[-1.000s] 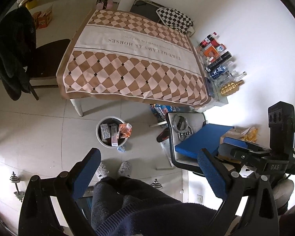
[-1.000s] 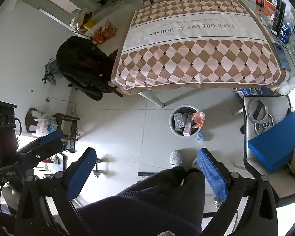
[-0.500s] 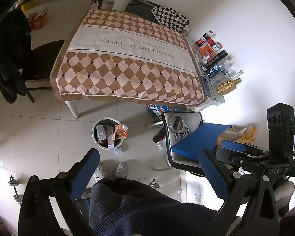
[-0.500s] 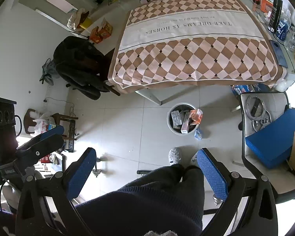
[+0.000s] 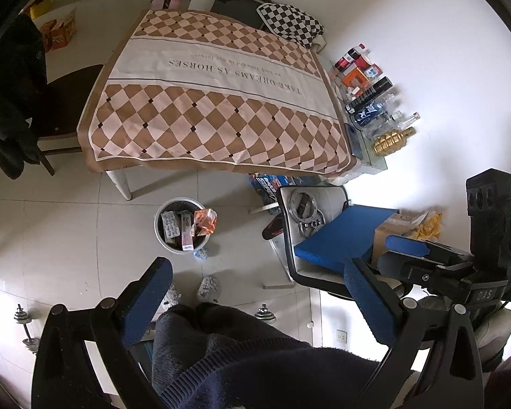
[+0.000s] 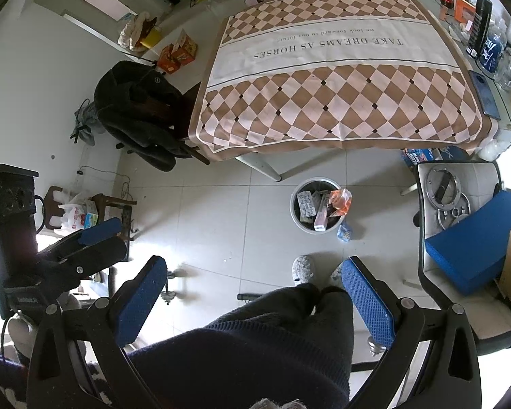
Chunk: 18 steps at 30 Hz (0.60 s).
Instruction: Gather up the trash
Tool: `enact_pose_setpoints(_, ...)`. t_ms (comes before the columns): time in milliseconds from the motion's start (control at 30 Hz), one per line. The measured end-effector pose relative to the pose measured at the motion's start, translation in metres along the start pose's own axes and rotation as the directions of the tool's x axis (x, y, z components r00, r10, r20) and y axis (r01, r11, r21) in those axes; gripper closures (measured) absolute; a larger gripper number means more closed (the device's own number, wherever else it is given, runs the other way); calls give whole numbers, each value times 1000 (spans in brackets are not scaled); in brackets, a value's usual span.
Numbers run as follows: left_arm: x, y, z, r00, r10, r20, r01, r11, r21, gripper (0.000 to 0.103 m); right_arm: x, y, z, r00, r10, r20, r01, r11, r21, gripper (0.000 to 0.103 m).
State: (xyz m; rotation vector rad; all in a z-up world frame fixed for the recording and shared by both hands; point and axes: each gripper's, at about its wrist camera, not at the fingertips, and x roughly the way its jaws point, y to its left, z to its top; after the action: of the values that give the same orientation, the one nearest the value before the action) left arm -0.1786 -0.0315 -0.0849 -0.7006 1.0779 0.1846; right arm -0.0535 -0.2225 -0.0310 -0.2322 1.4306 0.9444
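A grey trash bin stands on the tiled floor in front of the table, holding pill packs, a carton and an orange wrapper. A small blue wrapper lies on the floor beside the bin. My left gripper is open and empty, held high above the floor. My right gripper is open and empty too. Each shows in the other's view: the right gripper at the right edge, the left gripper at the left edge.
The table wears a brown checked cloth, with bottles and boxes along its wall side. A chair with metal rings and a blue pad stands right. A dark coat hangs on the left chair. The person's legs and slippers are below.
Both views have drifted slightly over the room. The bin, its contents and the wrapper on the floor have not moved. Both grippers stay open and empty.
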Motion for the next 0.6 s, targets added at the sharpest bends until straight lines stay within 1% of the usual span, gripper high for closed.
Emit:
enact_pose_setpoints(300,0,-1,2,1000,-13,-6,13,1000,0,0,-2,2,0,1000,25,-1,-25,1000,7,0)
enact_pose_setpoints(600,-1,-6,4,1000,-22,-3,22,1000,13,0,-6,0,-2,999,32,9,-32,999,12,0)
